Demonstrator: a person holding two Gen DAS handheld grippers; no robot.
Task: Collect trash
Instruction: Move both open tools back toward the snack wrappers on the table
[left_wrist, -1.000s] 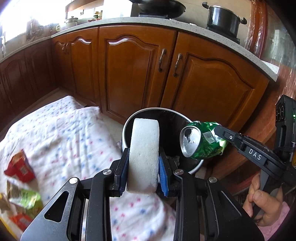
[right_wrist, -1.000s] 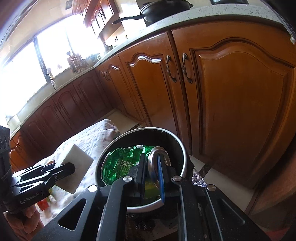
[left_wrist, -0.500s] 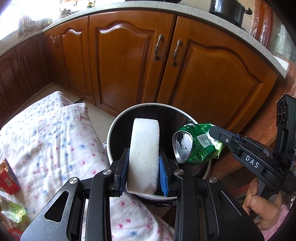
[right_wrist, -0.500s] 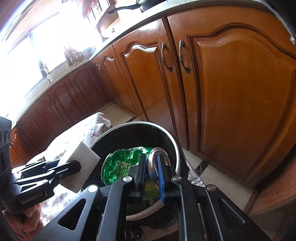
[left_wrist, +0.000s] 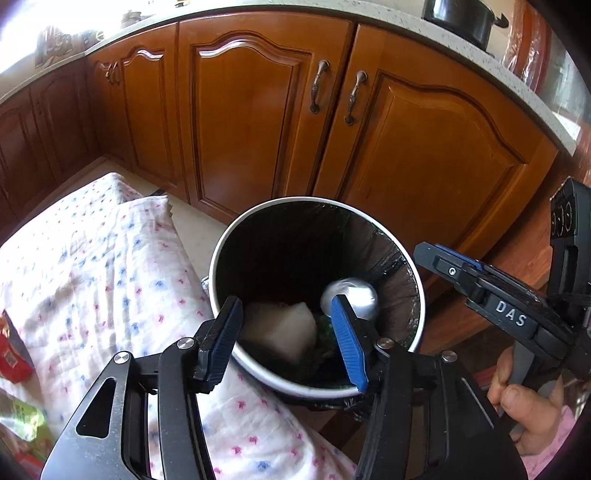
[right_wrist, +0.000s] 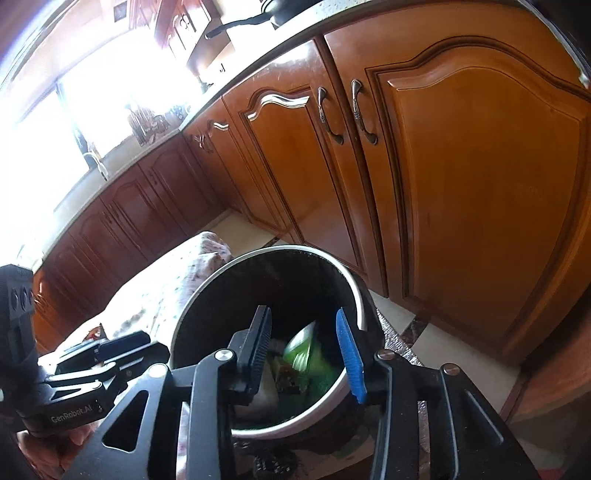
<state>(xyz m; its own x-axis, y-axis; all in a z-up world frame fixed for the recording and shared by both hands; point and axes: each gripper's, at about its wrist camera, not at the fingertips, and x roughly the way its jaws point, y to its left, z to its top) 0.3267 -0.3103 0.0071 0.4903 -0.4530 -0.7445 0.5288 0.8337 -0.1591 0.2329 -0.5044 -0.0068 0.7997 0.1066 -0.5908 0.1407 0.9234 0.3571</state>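
A round trash bin (left_wrist: 218, 266) with a black liner stands on the floor by the wooden cabinets; it also shows in the right wrist view (right_wrist: 354, 291). My left gripper (left_wrist: 288, 336) is open and empty above its near rim. A white foam block (left_wrist: 277, 332) lies inside the bin below it. A green crushed can (left_wrist: 351, 297) is inside the bin too, blurred in the right wrist view (right_wrist: 308, 354). My right gripper (right_wrist: 304, 350) is open and empty over the bin; it shows at the right in the left wrist view (left_wrist: 443, 266).
A white cloth with pink and blue dots (left_wrist: 103, 280) covers the surface left of the bin. Red (left_wrist: 11, 358) and green (left_wrist: 22, 421) snack wrappers lie on it at the far left. Wooden cabinet doors (left_wrist: 251, 122) stand close behind the bin.
Both grippers moved over the bin and opened. The foam block dropped from the left one and the green can from the right one into the bin.
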